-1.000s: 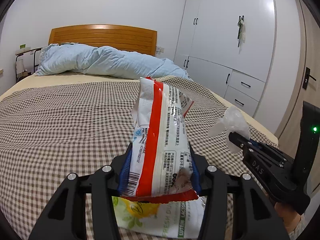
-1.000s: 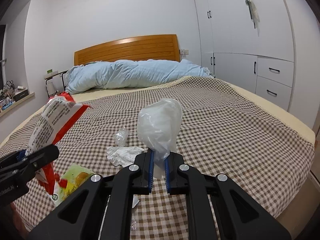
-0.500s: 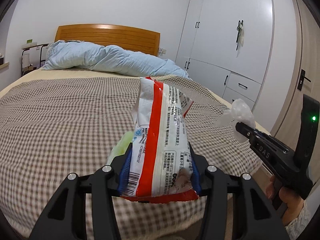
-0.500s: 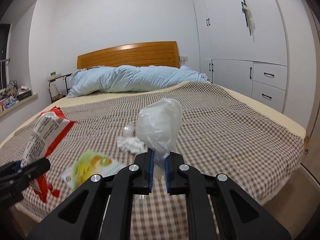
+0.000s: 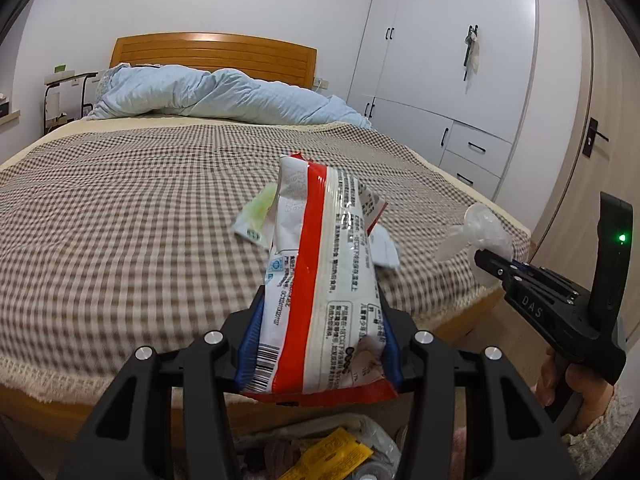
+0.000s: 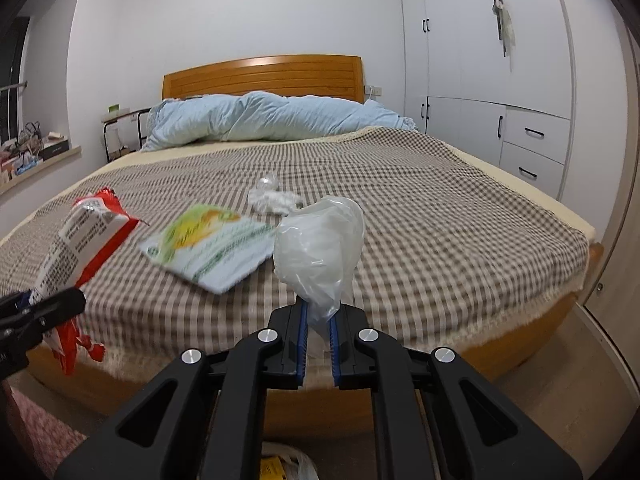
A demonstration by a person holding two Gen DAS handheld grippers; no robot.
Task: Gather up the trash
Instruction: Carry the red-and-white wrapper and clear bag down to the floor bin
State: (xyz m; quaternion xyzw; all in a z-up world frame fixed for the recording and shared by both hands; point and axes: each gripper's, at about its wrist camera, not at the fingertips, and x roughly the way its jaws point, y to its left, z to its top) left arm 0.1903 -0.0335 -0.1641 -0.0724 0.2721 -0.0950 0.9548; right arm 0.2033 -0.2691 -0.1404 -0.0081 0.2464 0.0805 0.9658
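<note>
Left gripper clamped on snack wrapper low end: light, crinkly, slick. Right gripper pinching clear plastic bag by neck: flimsy. On bed: green packet, crumpled tissue; take by edges.

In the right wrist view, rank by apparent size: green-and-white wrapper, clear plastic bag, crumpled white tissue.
Largest to smallest:
1. Flat green-and-white wrapper on the bed
2. Clear plastic bag, nearly as big, but nearest the camera, so unsure
3. Crumpled white tissue
</note>
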